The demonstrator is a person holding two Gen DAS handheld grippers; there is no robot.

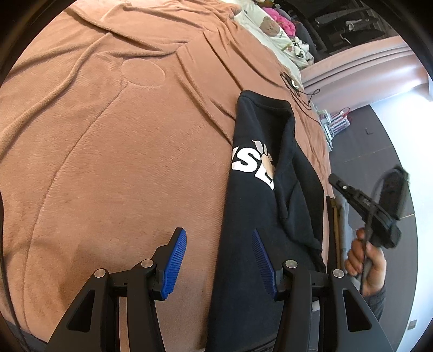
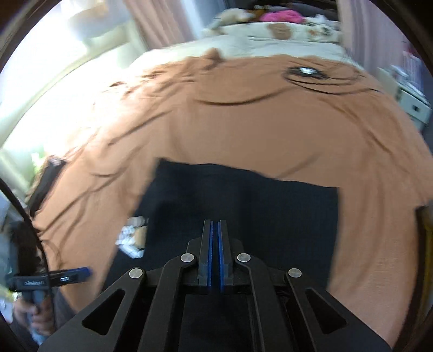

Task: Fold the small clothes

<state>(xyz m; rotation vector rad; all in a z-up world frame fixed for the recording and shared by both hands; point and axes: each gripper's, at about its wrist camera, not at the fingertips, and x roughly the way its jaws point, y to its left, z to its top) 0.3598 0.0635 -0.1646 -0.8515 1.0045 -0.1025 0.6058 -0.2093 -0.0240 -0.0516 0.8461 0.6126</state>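
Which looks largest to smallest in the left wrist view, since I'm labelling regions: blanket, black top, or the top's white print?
1. Blanket, fills most of the view.
2. Black top, a long dark strip at right.
3. White print, a small patch on the top.
Nearness enlarges the top's lower end, but the order holds.

One dark sweatshirt (image 1: 270, 205) lies on one brown blanket (image 1: 108, 149); two grippers, the left gripper (image 1: 219, 260) and the right gripper (image 2: 215, 238); one black cord (image 1: 295, 89); one pink garment (image 1: 278, 17) far off.
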